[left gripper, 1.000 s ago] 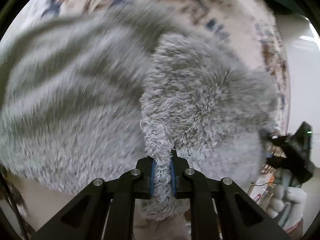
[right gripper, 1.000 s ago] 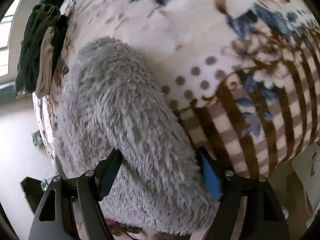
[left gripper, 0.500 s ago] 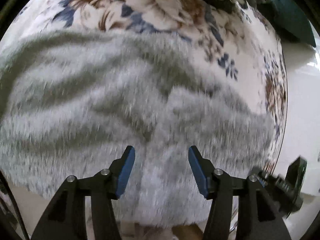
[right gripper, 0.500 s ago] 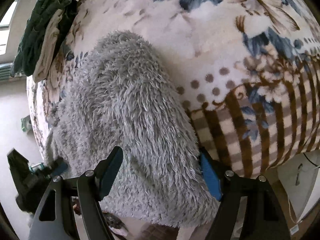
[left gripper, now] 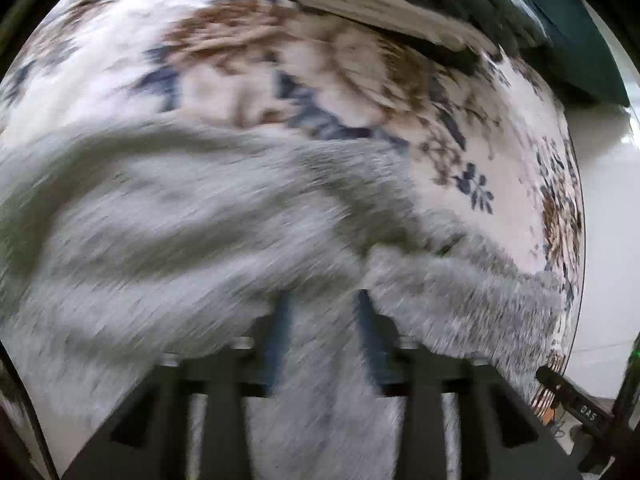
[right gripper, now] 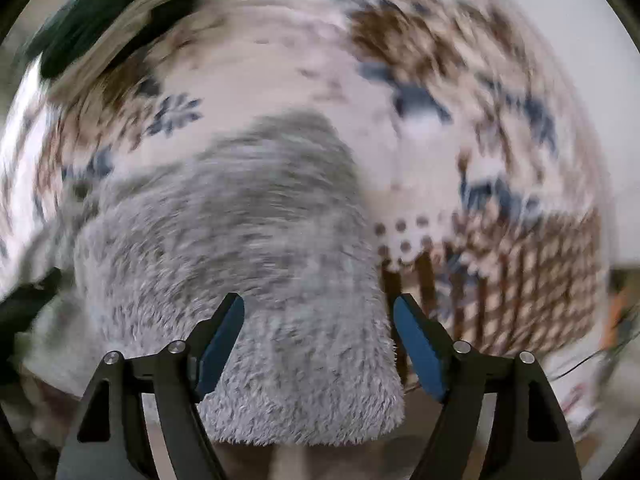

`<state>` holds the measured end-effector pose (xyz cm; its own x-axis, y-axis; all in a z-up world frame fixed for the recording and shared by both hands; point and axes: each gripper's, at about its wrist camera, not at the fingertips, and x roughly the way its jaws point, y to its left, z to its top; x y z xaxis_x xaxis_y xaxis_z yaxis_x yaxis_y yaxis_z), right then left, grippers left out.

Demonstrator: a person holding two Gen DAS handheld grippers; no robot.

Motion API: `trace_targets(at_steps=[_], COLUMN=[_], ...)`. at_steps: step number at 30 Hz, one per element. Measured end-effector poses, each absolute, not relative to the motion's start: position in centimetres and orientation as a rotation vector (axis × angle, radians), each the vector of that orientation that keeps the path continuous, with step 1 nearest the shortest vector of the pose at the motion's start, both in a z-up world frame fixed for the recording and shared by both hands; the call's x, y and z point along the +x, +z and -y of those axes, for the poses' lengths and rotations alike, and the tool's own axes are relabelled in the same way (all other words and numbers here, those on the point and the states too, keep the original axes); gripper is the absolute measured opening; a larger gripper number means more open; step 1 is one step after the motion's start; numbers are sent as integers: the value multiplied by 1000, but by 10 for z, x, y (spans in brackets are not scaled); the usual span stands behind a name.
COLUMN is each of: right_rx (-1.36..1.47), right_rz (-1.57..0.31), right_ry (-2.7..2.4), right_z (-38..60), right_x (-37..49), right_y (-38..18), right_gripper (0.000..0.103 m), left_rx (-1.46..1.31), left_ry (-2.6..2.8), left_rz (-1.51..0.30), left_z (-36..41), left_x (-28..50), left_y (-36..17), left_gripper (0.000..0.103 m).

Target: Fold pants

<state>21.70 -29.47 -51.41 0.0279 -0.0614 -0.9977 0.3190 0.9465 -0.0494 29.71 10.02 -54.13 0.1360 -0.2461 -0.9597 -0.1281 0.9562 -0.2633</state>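
The fluffy grey pants lie in a folded heap on a floral blanket, with one end hanging over the near edge. My left gripper is open over the pants, holding nothing; this view is blurred. In the right wrist view the pants fill the lower middle. My right gripper is open, its blue pads on either side of the pants' near end, holding nothing.
Dark green and cream clothes are piled at the blanket's far side, and also show in the right wrist view. A pale floor lies past the blanket's right edge. The blanket has a brown striped border.
One second ago my left gripper was shut on a fold of the pants; it has let go, opened and pulled back. My right gripper stayed open and swung, blurring its view.
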Motion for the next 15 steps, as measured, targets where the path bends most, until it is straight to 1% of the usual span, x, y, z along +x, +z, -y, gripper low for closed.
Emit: trace_targets(at_steps=[1, 2, 4, 6, 9, 10, 11, 15], right_rx=[172, 147, 149, 145, 95, 71, 38, -8], right_rz=[-1527, -1548, -1576, -1603, -1593, -1578, -1573, -1617], right_ry=[-286, -256, -185, -121, -15, 8, 34, 52], right_z=[284, 263, 229, 196, 140, 123, 104, 60], right_x=[220, 225, 232, 239, 248, 249, 252, 259], right_y=[-512, -510, -511, -513, -515, -514, -516, -531], right_gripper=[86, 86, 86, 86, 86, 86, 86, 86], left_rx=[-337, -396, -505, -665, -887, -949, -993, -1184], left_ry=[-62, -23, 47, 148, 367, 410, 442, 505], left_rz=[-1452, -1457, -1441, -1384, -1220, -1178, -1151, -1054], left_z=[-109, -127, -156, -203, -278, -300, -314, -368], left_x=[290, 278, 259, 233, 188, 177, 169, 151], left_y=[-540, -538, -535, -531, -528, -532, -537, -562], left_gripper=[96, 102, 102, 102, 100, 96, 95, 95])
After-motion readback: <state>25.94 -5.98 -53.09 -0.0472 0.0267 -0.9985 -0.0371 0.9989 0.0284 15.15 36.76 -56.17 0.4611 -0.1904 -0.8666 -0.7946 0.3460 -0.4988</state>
